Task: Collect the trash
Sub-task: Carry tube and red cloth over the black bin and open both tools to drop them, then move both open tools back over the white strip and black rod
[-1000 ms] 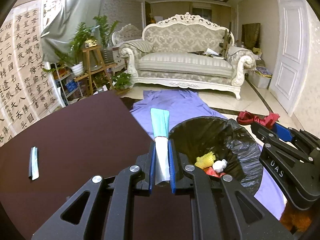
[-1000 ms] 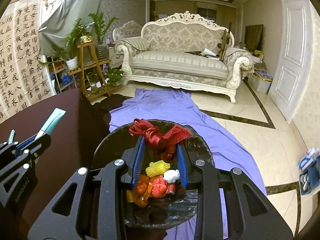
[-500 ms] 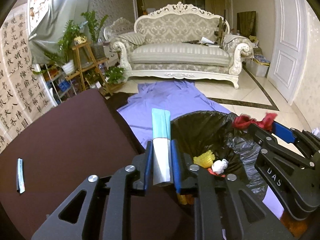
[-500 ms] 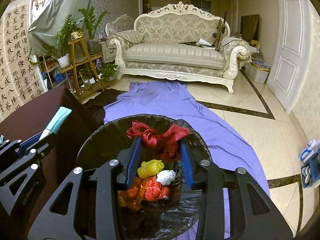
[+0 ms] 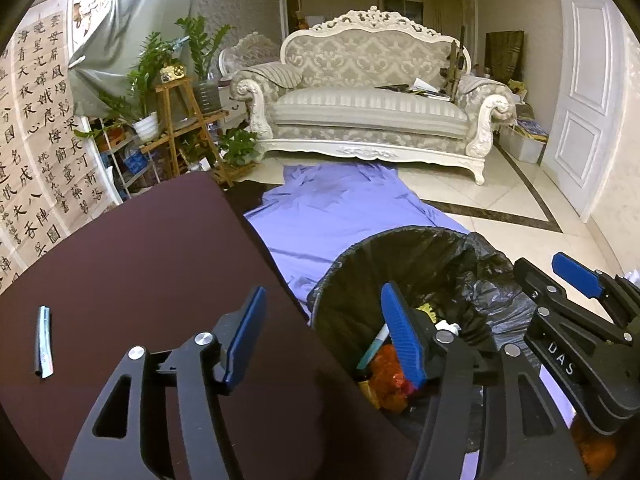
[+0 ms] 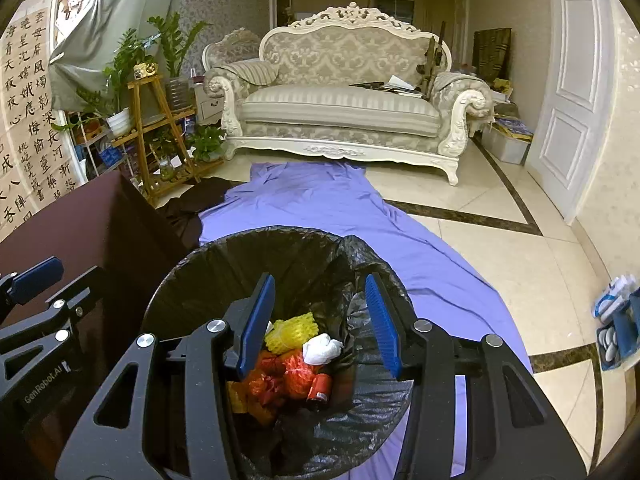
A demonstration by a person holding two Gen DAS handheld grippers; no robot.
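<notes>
Black grippers [image 6: 320,320] above bin [image 6: 192,264] — opening

Home living room, ornate sofa [image 5: 372,108], potted plants [image 5: 152,76] (calligraphy scroll [image 5: 36,128] beside), tiled floor [image 6: 520,248]

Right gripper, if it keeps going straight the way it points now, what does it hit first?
Most likely the trash in the black-lined bin: the right gripper, empty and opening, points at the yellow netting and white wad. Depth is uncertain.

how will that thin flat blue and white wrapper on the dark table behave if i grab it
The thin flat blue-and-white wrapper looks light and probably floppy. Lying flat on the dark brown table, it may slide when pushed, so pinching its edge seems likely to be fiddly.
</notes>
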